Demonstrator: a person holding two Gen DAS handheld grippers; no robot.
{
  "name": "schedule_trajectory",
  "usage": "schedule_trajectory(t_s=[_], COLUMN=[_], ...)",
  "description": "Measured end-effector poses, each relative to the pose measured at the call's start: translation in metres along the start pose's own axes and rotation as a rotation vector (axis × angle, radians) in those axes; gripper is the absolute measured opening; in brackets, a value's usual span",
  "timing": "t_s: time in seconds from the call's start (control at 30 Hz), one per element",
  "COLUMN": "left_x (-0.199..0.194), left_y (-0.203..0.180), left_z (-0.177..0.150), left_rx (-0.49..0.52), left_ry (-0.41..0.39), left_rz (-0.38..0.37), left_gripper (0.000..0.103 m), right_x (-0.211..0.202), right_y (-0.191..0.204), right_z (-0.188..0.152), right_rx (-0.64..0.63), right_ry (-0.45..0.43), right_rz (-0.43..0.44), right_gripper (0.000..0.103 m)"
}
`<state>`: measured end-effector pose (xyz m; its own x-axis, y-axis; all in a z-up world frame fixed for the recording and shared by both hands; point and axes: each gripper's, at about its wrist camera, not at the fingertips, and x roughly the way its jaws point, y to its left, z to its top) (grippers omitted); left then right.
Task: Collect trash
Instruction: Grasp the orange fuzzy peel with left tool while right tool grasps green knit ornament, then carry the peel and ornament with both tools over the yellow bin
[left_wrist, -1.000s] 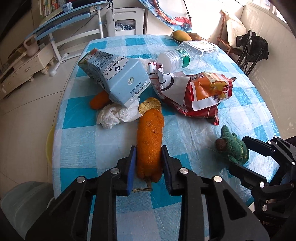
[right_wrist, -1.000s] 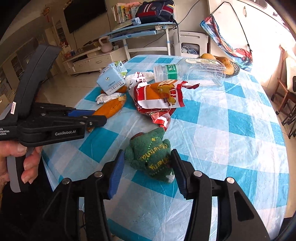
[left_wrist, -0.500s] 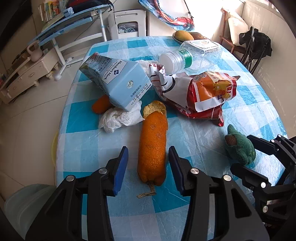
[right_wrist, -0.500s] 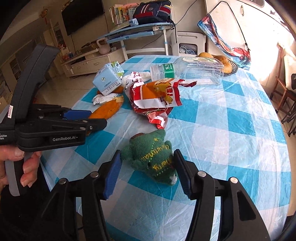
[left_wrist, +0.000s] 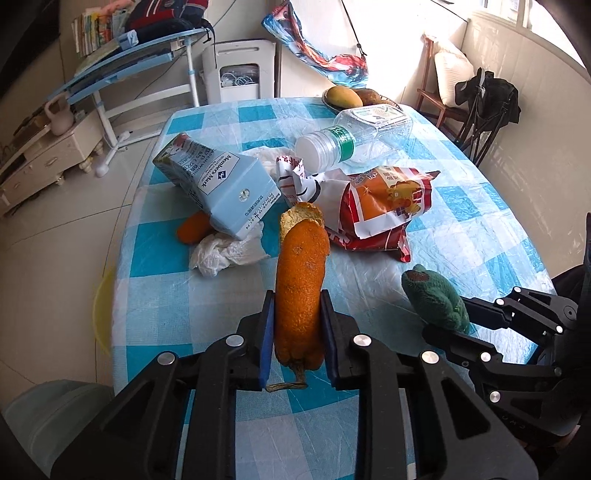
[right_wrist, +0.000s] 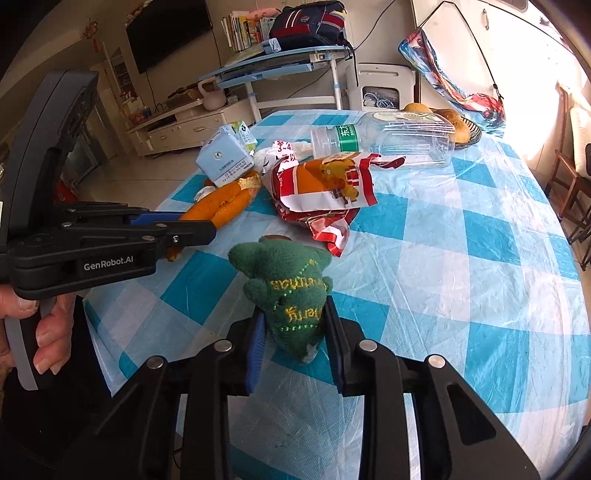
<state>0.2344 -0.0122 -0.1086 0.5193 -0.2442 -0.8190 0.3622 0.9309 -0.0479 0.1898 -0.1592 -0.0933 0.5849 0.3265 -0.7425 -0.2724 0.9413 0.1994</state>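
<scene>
Near the counter's (left_wrist: 480, 236) front edge, closing left tongs (left_wrist: 297, 328) pinch the long orange peel (left_wrist: 301, 291) while closing right tongs (right_wrist: 293, 339) squeeze the green plush toy (right_wrist: 291, 291), apparently for lifting away.

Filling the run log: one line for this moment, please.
left claw: closing on long orange peel | right claw: closing on green plush toy

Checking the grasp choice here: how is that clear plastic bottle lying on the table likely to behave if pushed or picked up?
The clear plastic bottle looks empty, so probably light. It lies on its side on the checked tablecloth, so a nudge may roll or skid it. Its thin walls would likely dent under a hard squeeze.
</scene>
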Motion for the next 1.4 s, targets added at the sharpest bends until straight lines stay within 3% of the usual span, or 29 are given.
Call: schedule_trajectory(t_s=[0.27, 0.6, 1.27, 1.4], left_x=[-0.037, -0.068, -0.097, -0.103], left_y=[0.011, 0.030, 0.061, 0.083], left_z=[-0.002, -0.009, -0.020, -0.018], left_rx=[-0.031, -0.088, -0.237, -0.304], left_ry=[-0.141, -0.227, -0.296, -0.294], left_rz=[0.053, 0.105, 0.186, 0.186], left_gripper=[0.022, 0.022, 0.022, 0.022], right_x=[-0.007, -0.012, -0.016, -0.015], right_y=[0.026, 0.052, 0.077, 0.083], right_z=[-0.006, -0.010, -0.003, 0.010], right_rx=[-0.070, -0.124, -0.164, -0.172], right_ry=[-0.025, -0.045, -0.072, -0.087], right_rz=[0.025, 0.046, 0.069, 0.084], right_gripper=[0.030, 0.030, 0.030, 0.030])
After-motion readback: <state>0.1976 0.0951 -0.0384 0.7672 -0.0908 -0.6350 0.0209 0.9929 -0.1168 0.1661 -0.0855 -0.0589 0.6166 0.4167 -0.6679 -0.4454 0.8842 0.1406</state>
